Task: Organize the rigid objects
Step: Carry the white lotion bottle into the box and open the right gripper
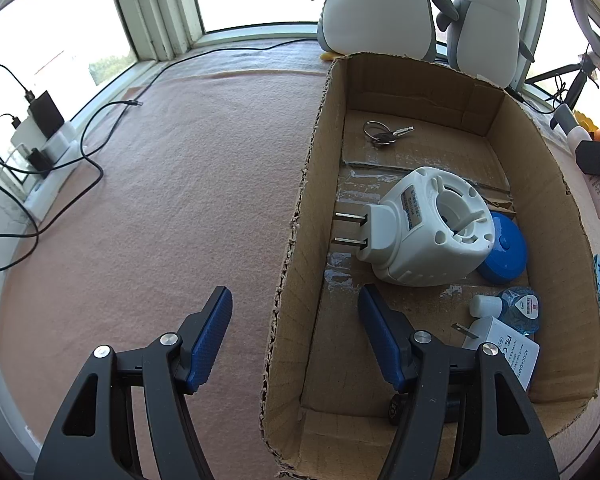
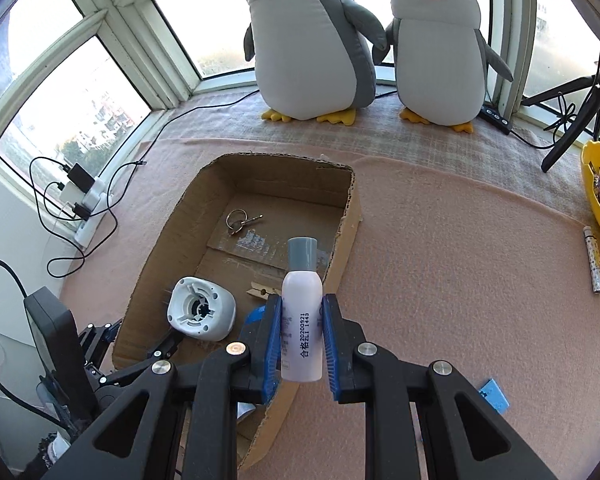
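An open cardboard box [image 1: 548, 184] lies on the pink cloth. Inside are a key ring [image 1: 384, 132], a white plug-in device [image 1: 424, 228], a blue round case [image 1: 504, 248], a small clear bottle [image 1: 516, 312], a white adapter [image 1: 504, 348] and a wooden clothespin [image 2: 262, 290]. My left gripper [image 1: 294, 290] is open and straddles the box's left wall, one finger outside and one inside, with neither pad touching the cardboard. My right gripper [image 2: 302, 300] is shut on a pale lilac bottle [image 2: 302, 320] with a grey cap, held above the box's right wall [image 2: 350, 216].
Two plush penguins [image 2: 312, 40] stand at the window behind the box. A power strip with chargers and cables [image 2: 84, 196] lies at the left. At the right are a yellow bowl [image 2: 592, 184], a patterned tube [image 2: 594, 260], a tripod [image 2: 576, 120] and a blue card [image 2: 494, 394].
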A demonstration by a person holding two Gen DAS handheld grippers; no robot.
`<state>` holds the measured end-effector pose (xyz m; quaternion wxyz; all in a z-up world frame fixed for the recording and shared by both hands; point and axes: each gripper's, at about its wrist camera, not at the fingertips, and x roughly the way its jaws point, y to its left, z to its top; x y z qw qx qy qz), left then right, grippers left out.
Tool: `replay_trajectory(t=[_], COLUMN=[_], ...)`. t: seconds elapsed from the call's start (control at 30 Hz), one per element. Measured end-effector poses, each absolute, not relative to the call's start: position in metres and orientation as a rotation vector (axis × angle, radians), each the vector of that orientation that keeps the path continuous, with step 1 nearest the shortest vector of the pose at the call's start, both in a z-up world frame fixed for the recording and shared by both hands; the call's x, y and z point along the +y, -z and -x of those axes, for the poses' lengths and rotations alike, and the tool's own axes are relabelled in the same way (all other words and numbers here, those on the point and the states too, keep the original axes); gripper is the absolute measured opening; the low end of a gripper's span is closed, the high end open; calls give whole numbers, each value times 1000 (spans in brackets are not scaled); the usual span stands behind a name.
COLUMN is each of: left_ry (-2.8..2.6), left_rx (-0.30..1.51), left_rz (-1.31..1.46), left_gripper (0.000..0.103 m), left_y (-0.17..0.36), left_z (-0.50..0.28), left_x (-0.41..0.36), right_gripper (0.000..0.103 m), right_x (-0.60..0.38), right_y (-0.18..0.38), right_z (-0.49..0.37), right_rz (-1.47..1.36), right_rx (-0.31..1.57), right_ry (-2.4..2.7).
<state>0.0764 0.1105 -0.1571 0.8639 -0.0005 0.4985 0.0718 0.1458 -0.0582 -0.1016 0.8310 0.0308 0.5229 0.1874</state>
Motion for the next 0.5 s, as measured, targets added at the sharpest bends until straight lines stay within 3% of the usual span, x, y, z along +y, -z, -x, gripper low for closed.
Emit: replay_trajectory(t=[0.5], left_ry=[-151], left_rx=[1044], left_rz=[1], left_gripper=[66], left_y=[157], left_z=[-76], left_x=[111], right_gripper=[18], right_x=[-22], right_y=[118], right_z=[-148], right_rz=[-12], right_rx=[1139], right_ry=[-429])
